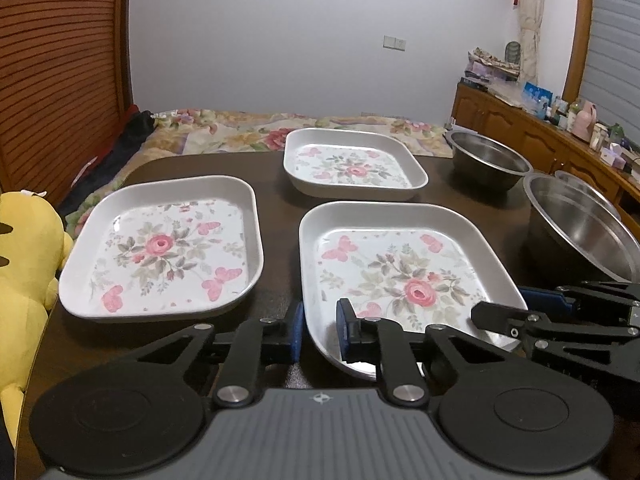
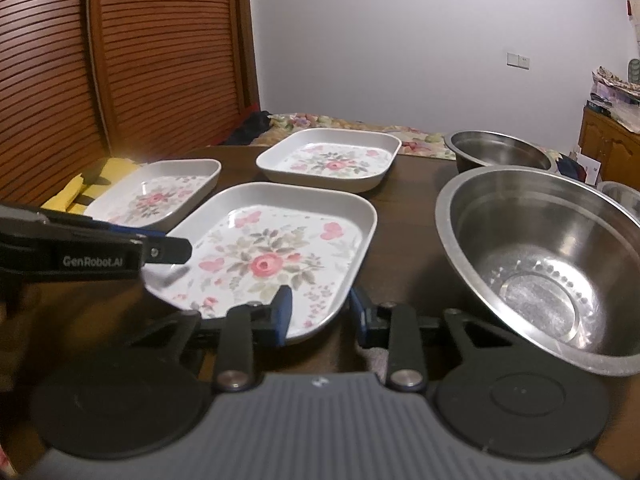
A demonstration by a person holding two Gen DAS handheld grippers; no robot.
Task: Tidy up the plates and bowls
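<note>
Three floral plates on a dark table: left plate, far plate, near plate closest to the grippers; two steel bowls to the right, large bowl near, small bowl behind it, apart; left gripper with jaws released, straddling the near plate's left rim, one pad inside, one outside; right gripper likewise parted across that plate's right corner; yellow plush toy at the table's left edge.
</note>
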